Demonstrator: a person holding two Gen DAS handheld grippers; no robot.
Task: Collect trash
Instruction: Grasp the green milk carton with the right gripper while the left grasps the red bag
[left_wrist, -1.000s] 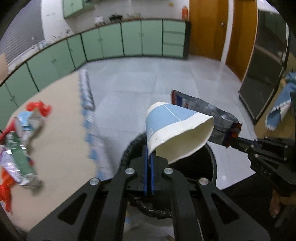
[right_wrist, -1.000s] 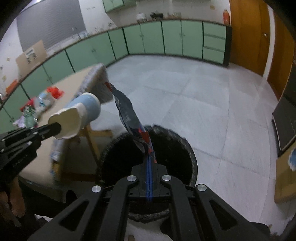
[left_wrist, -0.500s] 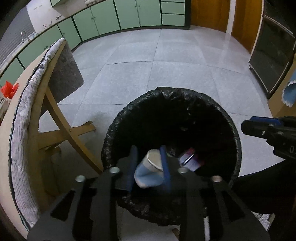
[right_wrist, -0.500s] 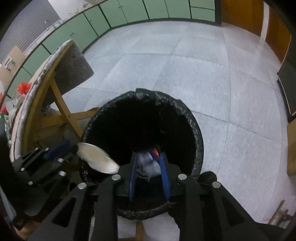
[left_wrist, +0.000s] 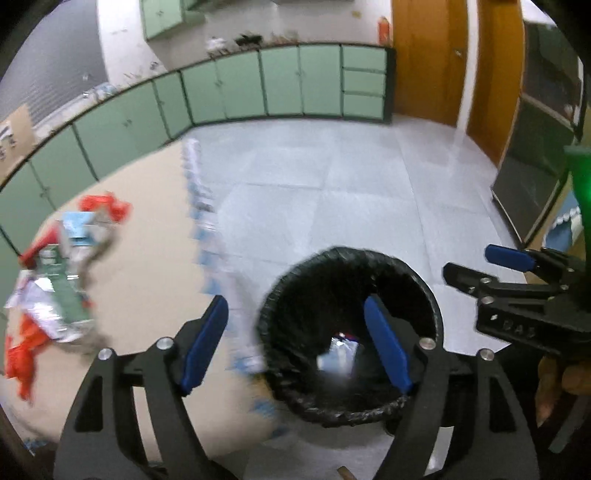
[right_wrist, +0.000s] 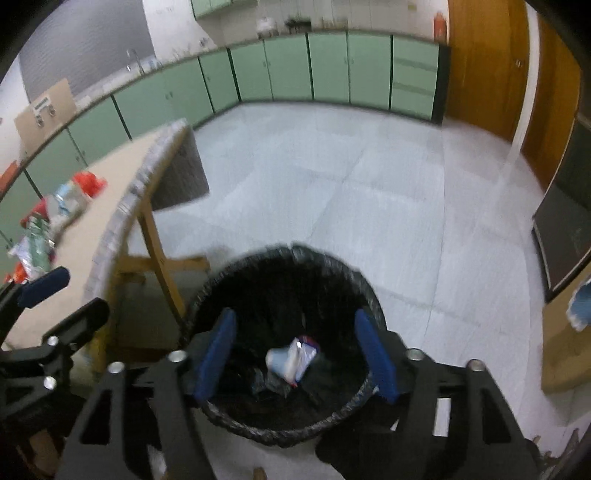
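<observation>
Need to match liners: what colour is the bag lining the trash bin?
Black, a crinkled plastic liner; clearest in the right wrist view.

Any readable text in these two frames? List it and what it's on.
"DAS": raised letters on the black body of the right gripper, in the left wrist view; the first letter is soft.
Cardboard sheet on the counter: a white label with dark print, too blurred to read.
Wrapper in the bin: printing too small and blurred.
Packets on the table: too blurred.
</observation>
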